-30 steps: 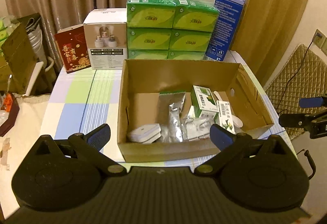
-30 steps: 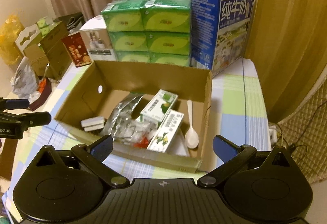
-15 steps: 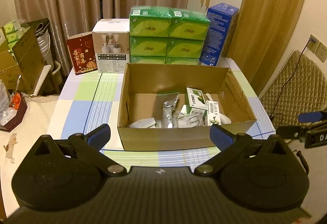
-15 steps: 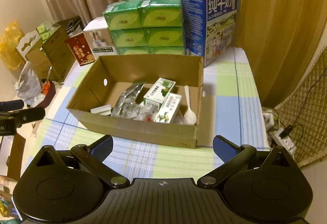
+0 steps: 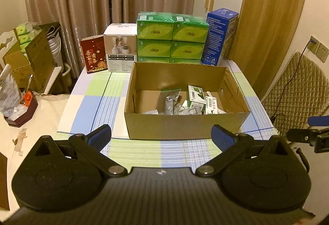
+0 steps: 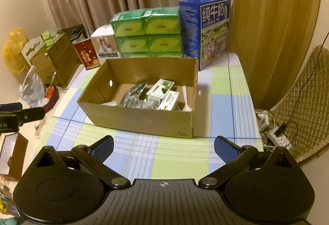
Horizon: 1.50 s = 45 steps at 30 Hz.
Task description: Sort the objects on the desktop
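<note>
An open cardboard box [image 5: 185, 126] [image 6: 144, 120] sits on the checked tablecloth. Inside it lie a silver foil pouch [image 5: 169, 99] [image 6: 133, 95], two green-and-white cartons [image 5: 196, 96] [image 6: 160, 90], clear wrappers and a white spoon [image 6: 186, 99]. My left gripper [image 5: 162, 135] hangs open, back from the box's near wall, with nothing between its fingers. My right gripper [image 6: 163, 145] is open too, over the near edge of the table, empty. Each gripper shows at the edge of the other's view.
Behind the box stand stacked green tissue packs [image 5: 171, 39] [image 6: 146, 31], a blue milk carton case [image 5: 221, 36] [image 6: 205, 31], a white product box [image 5: 120, 50] and a red box [image 5: 93, 56]. Cardboard boxes and bags crowd the left; a quilted chair [image 5: 294, 89] and cables are right.
Both grippers have pulled back and away from the box, which now looks smaller and farther. Both stay open and empty.
</note>
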Motion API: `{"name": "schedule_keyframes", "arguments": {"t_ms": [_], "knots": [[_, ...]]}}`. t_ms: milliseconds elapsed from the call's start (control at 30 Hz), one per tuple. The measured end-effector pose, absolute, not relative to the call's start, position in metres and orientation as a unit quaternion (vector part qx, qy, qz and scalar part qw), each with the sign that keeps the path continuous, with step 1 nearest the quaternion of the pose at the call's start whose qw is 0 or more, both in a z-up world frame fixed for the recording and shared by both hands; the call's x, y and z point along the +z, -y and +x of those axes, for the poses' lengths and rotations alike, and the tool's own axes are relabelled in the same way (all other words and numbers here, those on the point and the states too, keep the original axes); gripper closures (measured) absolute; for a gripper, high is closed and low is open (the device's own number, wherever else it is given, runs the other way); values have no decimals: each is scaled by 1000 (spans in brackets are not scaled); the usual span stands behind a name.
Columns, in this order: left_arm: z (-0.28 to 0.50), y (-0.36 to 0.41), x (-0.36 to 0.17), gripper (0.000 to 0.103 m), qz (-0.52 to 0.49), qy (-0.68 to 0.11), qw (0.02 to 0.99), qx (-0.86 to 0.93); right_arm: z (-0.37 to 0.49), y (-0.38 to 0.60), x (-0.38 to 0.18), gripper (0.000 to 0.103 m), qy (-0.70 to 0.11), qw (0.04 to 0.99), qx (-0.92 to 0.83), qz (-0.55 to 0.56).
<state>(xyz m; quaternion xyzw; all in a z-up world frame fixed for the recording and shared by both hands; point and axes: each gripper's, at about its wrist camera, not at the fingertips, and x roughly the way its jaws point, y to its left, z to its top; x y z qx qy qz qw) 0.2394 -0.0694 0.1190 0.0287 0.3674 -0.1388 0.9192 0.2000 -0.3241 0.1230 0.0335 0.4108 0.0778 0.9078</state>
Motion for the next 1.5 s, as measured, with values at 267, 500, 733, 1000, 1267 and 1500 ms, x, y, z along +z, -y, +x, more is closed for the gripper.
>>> {"name": "schedule_keyframes", "arguments": {"t_ms": [267,500,733,1000,1267,1500], "knots": [[212,71,123,1,29,-360,923,-130,165,321,125,2,-390,917,70,40],[185,73,123,1,21,-358,923,-138,137,317,131,2,-373,924,69,40],[161,70,122,1,12,-356,924,-136,108,314,134,2,-358,930,67,44],[137,64,122,1,20,-342,931,-127,83,312,134,2,-349,933,64,54],[121,62,114,1,10,-344,931,-126,69,313,126,2,-352,932,64,62],[109,64,114,1,4,-341,932,-124,59,314,127,2,-346,934,61,58]]}}
